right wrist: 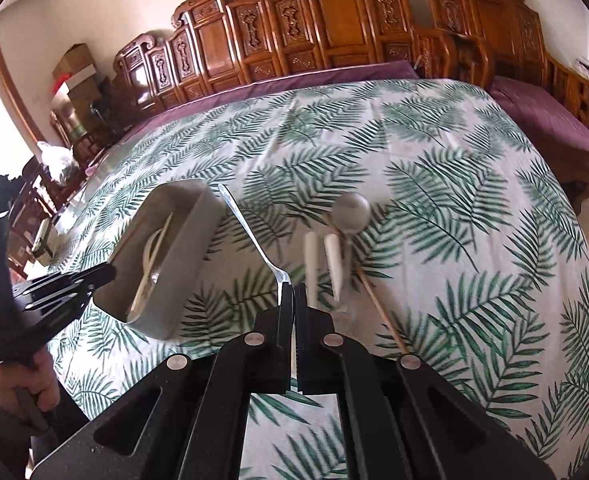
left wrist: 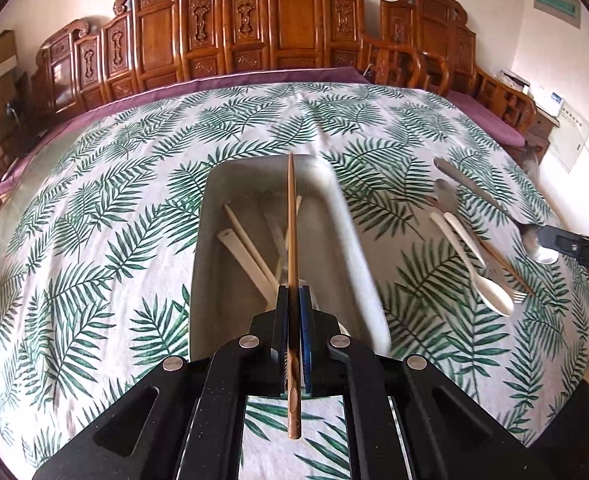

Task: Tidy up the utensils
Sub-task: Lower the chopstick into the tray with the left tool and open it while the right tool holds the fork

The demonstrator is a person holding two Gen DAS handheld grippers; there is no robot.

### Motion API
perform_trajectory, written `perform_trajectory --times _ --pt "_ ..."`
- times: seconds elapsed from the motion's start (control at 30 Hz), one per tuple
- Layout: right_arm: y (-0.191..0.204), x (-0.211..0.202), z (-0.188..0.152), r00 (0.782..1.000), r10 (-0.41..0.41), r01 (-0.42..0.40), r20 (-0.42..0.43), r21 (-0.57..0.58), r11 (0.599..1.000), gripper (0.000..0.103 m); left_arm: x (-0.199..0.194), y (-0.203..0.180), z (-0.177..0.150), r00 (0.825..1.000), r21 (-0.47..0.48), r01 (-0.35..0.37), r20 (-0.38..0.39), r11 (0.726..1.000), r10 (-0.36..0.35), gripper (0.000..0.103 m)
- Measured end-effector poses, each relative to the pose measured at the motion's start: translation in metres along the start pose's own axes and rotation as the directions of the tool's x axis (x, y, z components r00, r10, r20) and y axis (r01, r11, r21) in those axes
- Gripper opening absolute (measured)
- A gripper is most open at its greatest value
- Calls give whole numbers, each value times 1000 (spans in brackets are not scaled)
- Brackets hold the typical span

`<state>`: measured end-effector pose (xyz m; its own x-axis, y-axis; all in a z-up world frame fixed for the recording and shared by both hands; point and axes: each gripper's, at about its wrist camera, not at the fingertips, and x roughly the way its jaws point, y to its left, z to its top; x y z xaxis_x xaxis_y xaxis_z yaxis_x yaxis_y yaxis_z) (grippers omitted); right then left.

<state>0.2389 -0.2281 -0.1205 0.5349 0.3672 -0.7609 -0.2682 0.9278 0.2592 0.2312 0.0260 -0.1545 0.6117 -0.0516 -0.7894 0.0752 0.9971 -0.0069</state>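
My left gripper (left wrist: 293, 292) is shut on a brown wooden chopstick (left wrist: 292, 216), which points forward over the grey tray (left wrist: 230, 176). Several cream chopsticks (left wrist: 250, 256) lie inside the tray. My right gripper (right wrist: 294, 288) is shut on a metal spoon (right wrist: 250, 232), lifted off the cloth, its handle pointing away toward the tray (right wrist: 198, 236). The left wrist view shows that spoon's bowl (left wrist: 540, 250) at the right gripper (left wrist: 544, 236). On the cloth to the right lie a round metal spoon (right wrist: 352, 212), two white spoons (right wrist: 334, 260) and another brown chopstick (right wrist: 378, 308).
A leaf-print tablecloth (left wrist: 94, 220) covers the table. A carved wooden bench (left wrist: 294, 20) with a purple cushion (left wrist: 254, 78) runs along the far edge. A hand (right wrist: 22, 388) holds the left gripper (right wrist: 94, 280) beside the tray. Fork tines (left wrist: 516, 296) lie among the loose utensils.
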Motion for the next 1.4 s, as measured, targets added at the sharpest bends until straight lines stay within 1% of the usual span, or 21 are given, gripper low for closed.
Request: perform_trajectory --times 0.27,0.5,0.7,0.83,0.93,0.97,1.13,1.2,1.27,1.4 --pt "48 11 12 1000 -8 8 4 -59 998 2 11 12 8 1000 -6 -1 -6 1000 1 4" --pt "80 20 19 1000 -19 19 0 -104 994 2 17 18 16 1000 4 -3 -2 1000 3 5" --pt "87 30 21 998 -55 53 -11 -111 992 2 24 24 24 1000 -1 8 -9 1000 -8 5" --pt "91 39 22 997 -72 68 -26 -115 991 2 20 25 26 1000 -3 21 0 1000 -21 5" --pt "96 46 25 996 -81 77 -32 -121 990 2 13 30 26 1000 -13 25 14 1000 -25 10" --pt "98 49 25 996 -85 80 -34 -123 989 2 11 32 25 1000 -16 26 17 1000 -25 14" --pt "111 62 28 994 -98 91 -46 -127 988 2 -3 44 24 999 -22 15 37 1000 -14 16" --pt "117 69 29 993 -107 100 -50 -133 986 2 -9 52 23 999 -31 12 47 999 -10 21" --pt "123 74 29 992 -117 108 -55 -140 984 2 -15 59 22 998 -38 8 55 999 -6 23" --pt "137 86 30 987 -146 134 -65 -163 978 2 -23 72 20 998 -49 -2 64 999 5 24"
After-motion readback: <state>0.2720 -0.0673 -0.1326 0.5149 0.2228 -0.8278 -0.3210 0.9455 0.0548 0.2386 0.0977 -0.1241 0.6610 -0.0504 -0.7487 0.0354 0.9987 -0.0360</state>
